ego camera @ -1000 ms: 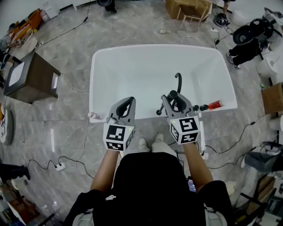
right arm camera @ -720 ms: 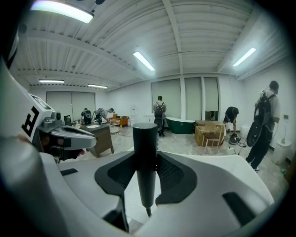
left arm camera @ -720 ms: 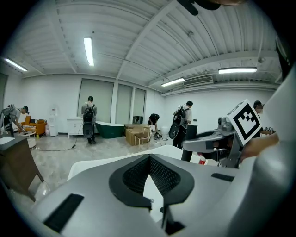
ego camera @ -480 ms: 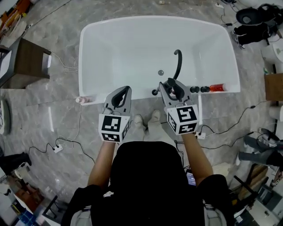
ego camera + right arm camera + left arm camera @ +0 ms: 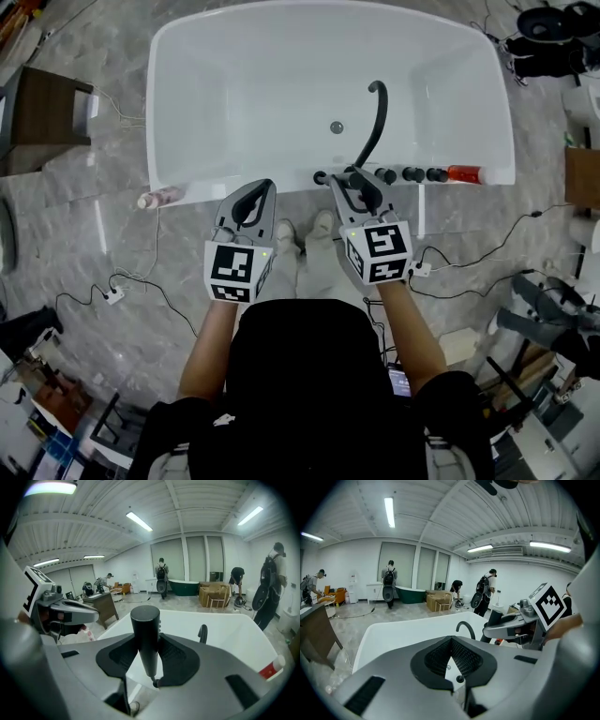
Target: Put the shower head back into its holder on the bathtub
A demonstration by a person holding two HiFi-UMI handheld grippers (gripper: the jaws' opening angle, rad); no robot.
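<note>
The white bathtub (image 5: 234,187) lies ahead of me, with a curved black faucet (image 5: 375,122) and a row of black knobs (image 5: 410,173) on its near rim. My right gripper (image 5: 347,180) is shut on the black shower head (image 5: 364,185). In the right gripper view the shower head's handle (image 5: 145,630) stands upright between the pads, just over the near rim by the faucet base. My left gripper (image 5: 262,189) hovers to its left at the rim with its tips together and nothing in them (image 5: 451,640). Which rim fitting is the holder I cannot tell.
A red bottle (image 5: 464,173) lies on the rim right of the knobs. A pink bottle (image 5: 159,197) lies on the floor by the tub's left corner. A brown cabinet (image 5: 42,117) stands at the left, and cables and a power strip (image 5: 112,295) cross the floor. People stand far behind.
Both grippers have sunk toward the tub's near rim and the head view has tilted further over the tub. The right gripper keeps its hold on the shower head.
</note>
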